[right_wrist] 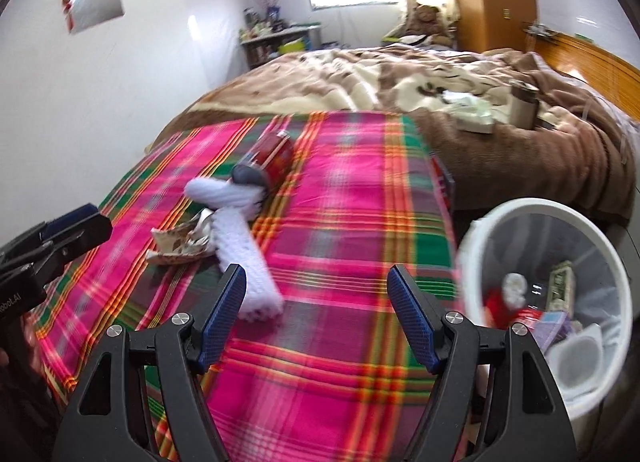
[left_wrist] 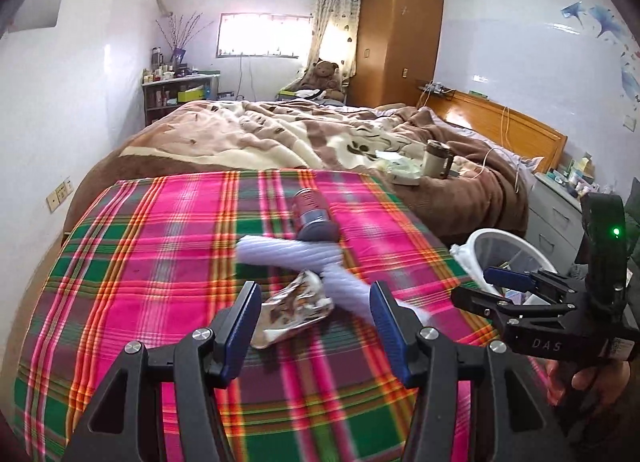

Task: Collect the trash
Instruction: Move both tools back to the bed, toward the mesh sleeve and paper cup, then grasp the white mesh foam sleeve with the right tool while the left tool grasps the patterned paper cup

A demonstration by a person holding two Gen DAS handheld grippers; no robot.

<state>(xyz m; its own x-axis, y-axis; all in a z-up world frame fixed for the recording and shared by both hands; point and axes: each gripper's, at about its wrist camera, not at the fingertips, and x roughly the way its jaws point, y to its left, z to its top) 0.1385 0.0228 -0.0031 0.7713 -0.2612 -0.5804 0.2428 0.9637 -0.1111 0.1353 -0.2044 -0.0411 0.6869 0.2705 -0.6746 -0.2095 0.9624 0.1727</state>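
On the pink plaid cloth lie a crumpled foil wrapper, a white foam net sleeve and a red can on its side. My left gripper is open and empty, just above the wrapper. My right gripper is open and empty over the cloth, left of a white trash bin holding several bits of trash. In the right wrist view the wrapper, sleeve and can lie ahead to the left. The right gripper also shows in the left wrist view.
A bed with a brown blanket lies behind the cloth, with a mug and tissue pack on it. A bedside drawer unit stands at right, beyond the bin. A wardrobe stands far back.
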